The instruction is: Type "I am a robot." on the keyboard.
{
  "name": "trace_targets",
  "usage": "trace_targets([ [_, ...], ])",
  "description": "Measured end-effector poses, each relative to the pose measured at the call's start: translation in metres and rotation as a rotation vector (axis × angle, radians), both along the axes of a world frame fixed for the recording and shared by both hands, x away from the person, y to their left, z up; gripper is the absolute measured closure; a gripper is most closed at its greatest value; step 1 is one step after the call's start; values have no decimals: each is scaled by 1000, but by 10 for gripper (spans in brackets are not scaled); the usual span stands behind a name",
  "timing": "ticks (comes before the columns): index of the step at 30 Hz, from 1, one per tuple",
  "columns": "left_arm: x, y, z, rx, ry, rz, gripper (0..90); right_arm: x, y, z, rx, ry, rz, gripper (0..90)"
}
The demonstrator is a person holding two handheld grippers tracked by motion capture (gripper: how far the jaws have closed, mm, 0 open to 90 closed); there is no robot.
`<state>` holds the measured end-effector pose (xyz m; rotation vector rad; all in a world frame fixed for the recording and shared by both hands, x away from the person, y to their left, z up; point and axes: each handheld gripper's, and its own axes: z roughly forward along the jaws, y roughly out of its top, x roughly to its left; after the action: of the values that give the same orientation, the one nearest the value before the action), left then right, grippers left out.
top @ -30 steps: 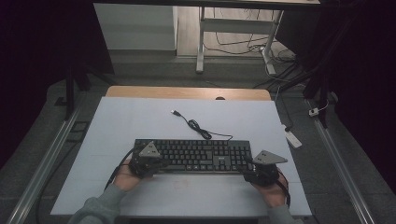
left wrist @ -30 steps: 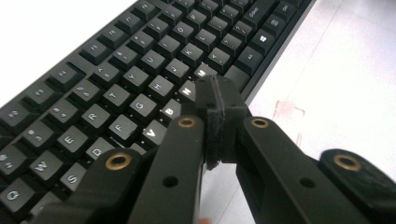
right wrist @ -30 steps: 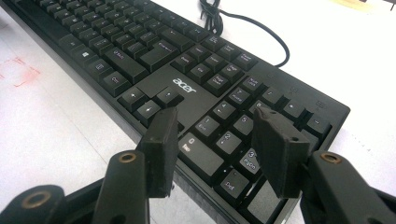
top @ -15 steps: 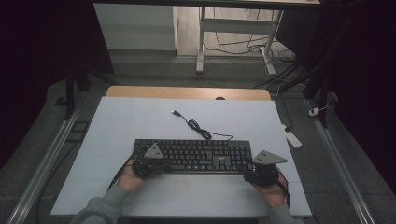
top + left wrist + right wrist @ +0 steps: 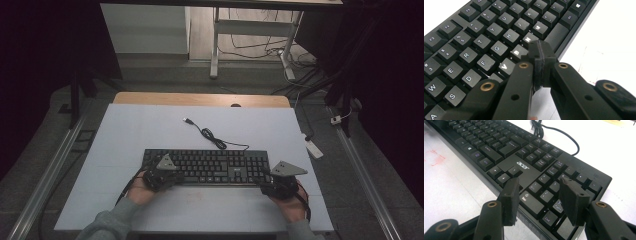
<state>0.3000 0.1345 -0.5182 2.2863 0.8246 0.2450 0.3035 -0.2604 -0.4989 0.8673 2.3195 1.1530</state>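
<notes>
I had the keyboard (image 5: pixel 207 166) lying flat near the worktop's (image 5: pixel 150 125) front edge; my left gripper (image 5: pixel 539 53) hung clenched, empty, over the B and N keys; my right gripper (image 5: pixel 537 195) stood spread over the number pad's near corner.

The tongs (image 5: pixel 537 201) are seen at the bottom of the frame, jaws parted, poised over the number pad at the near end of the keyboard (image 5: pixel 524 166). The keyboard is laid slantwise from upper left to lower right on the white bench (image 5: pixel 454 192). Its cable (image 5: pixel 564 138) is looped at the top.
</notes>
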Motion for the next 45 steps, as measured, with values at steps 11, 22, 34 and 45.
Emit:
trace_targets([
  [11, -1, -2, -2, 25, -23, -5, 889, 0, 0, 0, -1, 0, 0, 509],
  [22, -3, 18, 16, -119, -71, 43, 756, 0, -1, 0, 3, 2, -6, 508],
  [34, 1, 42, 24, -188, -65, 126, 464, 0, -2, 0, 6, 1, -8, 507],
  [45, 3, 47, 25, -180, -58, 141, 423, 0, -2, 0, 4, 1, -8, 507],
])
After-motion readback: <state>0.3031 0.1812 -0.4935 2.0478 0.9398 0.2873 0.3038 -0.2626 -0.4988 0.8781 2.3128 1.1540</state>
